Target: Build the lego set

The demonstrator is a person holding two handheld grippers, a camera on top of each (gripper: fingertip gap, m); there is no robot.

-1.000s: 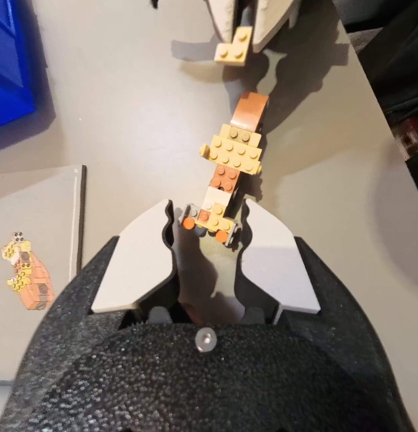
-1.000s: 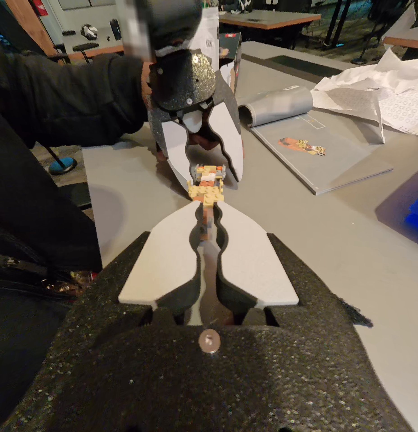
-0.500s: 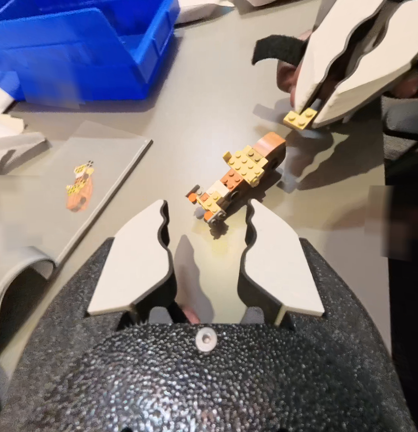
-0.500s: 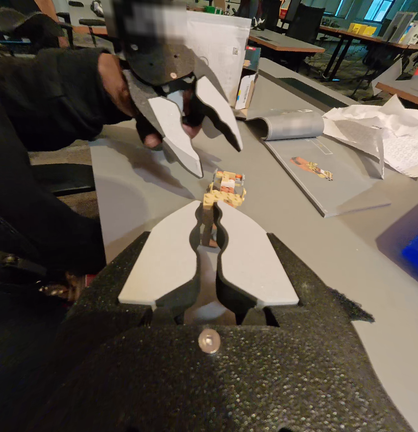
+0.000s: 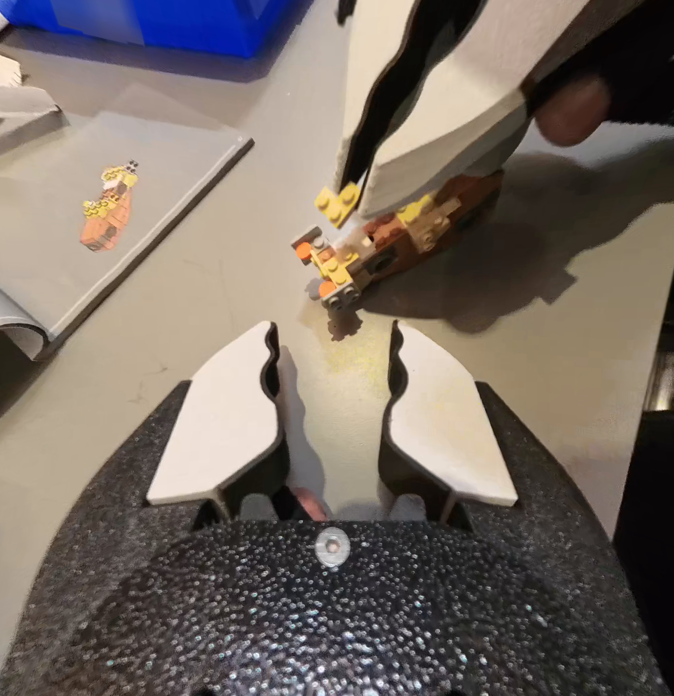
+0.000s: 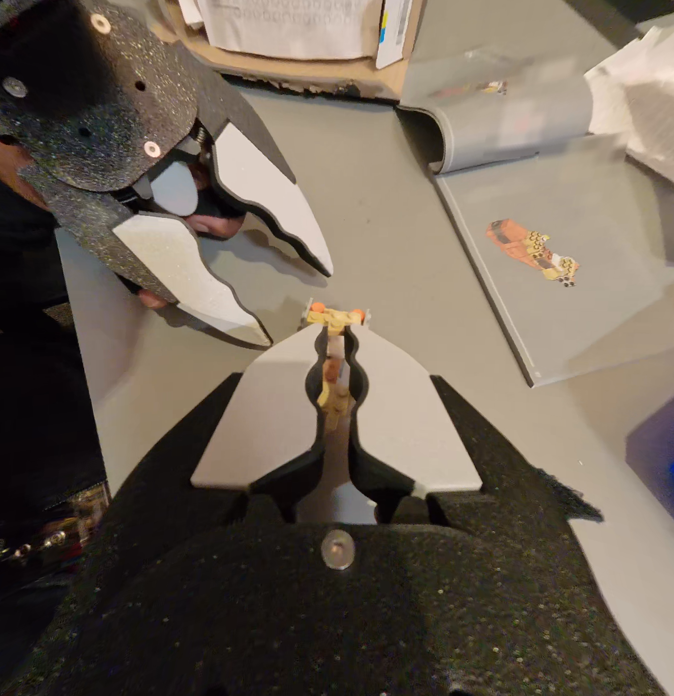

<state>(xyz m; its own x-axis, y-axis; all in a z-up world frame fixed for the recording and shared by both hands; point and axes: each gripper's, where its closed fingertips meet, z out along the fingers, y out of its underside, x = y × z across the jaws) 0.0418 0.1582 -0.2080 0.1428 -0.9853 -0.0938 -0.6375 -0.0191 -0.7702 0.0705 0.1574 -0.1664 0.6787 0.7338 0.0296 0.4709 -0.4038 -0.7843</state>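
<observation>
- One lego model (image 5: 380, 248) lies on the grey table (image 5: 215, 301), its long axis running from the left gripper (image 5: 333, 335) toward the right gripper (image 5: 360, 196).
- Left gripper: fingers wide, empty.
- Right gripper pinches one yellow corner plate (image 5: 337, 205) above the model.

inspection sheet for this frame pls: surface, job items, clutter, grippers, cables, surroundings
Surface: grey table, bare between items.
Job's things: lego model on the table; yellow corner plate over its front; open instruction booklet.
Clutter: blue bin; white paper; cardboard box.
Grippers: left gripper open, empty, short of the model; right gripper shut on the plate.
Cables: nothing seen.
Surroundings: dark, unclear.
</observation>
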